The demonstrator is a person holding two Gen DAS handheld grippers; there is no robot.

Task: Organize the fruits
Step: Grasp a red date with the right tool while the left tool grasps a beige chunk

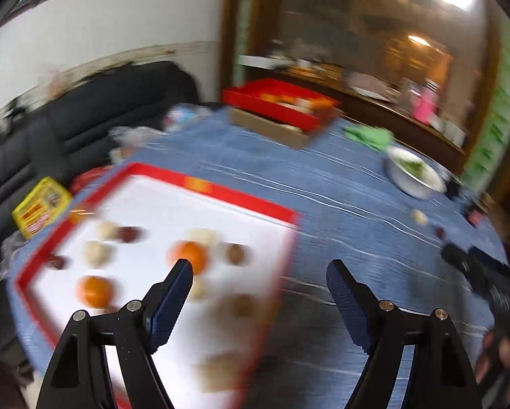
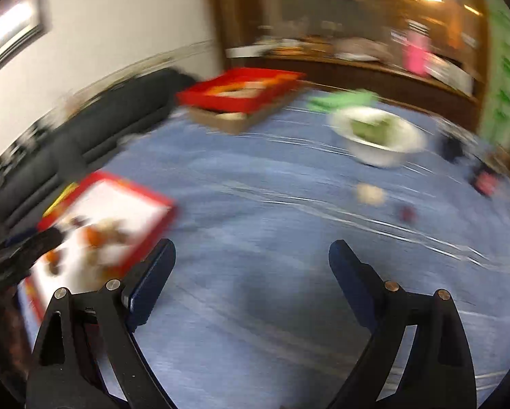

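Orange and pale fruits (image 1: 190, 255) lie scattered inside the red-rimmed white tray (image 1: 241, 197), so much of the gathering looks done. Two small pieces, a pale fruit (image 2: 369, 193) and a dark fruit (image 2: 407, 213), sit loose on the blue desk (image 2: 255, 204); those seem left to collect. The left tool (image 1: 258, 272) hovers over the tray's near right edge, fingers apart and holding nothing. The right tool (image 2: 251, 255) is spread and empty too, with the loose pieces ahead of it and to its right, well apart.
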